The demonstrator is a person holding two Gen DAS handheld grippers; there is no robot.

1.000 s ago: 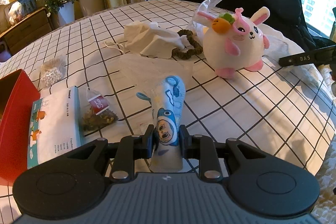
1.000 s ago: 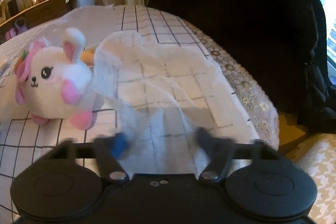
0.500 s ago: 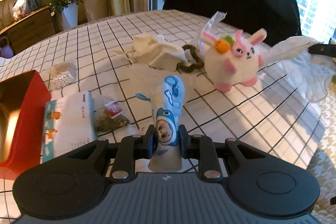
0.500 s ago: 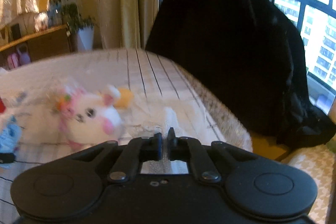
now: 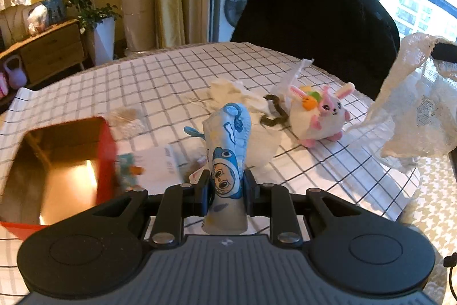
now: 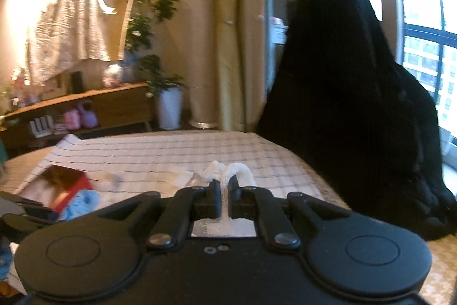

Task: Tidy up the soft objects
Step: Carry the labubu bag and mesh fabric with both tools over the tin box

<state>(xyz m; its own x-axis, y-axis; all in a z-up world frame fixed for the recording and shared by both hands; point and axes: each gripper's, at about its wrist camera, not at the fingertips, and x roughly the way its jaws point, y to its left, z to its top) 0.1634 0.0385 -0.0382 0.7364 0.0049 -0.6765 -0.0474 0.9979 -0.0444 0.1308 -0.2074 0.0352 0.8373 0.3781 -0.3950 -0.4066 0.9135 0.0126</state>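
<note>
My left gripper (image 5: 226, 185) is shut on a blue cartoon-print sock (image 5: 228, 150), held upright above the checked tablecloth (image 5: 171, 82). A white lace cloth (image 5: 417, 110) hangs in the air at the right of the left wrist view, pinched by my right gripper (image 6: 227, 192), which is shut on its gathered white edge (image 6: 228, 173). A white and pink plush bunny (image 5: 318, 115) sits on the table behind the sock. An open red box (image 5: 57, 170) stands at the left, also seen from the right wrist as the red box (image 6: 61, 185).
A crumpled white cloth (image 5: 234, 90) and a dark braided ring (image 5: 274, 112) lie beside the bunny. A tissue pack (image 5: 154, 165) and a tea sachet lie by the box. A chair under a black coat (image 5: 314, 5) stands behind the table.
The right gripper closed on the lace cloth and lifted it off the table beside the bunny. The left gripper rose with the sock, and the red box's opening came into view.
</note>
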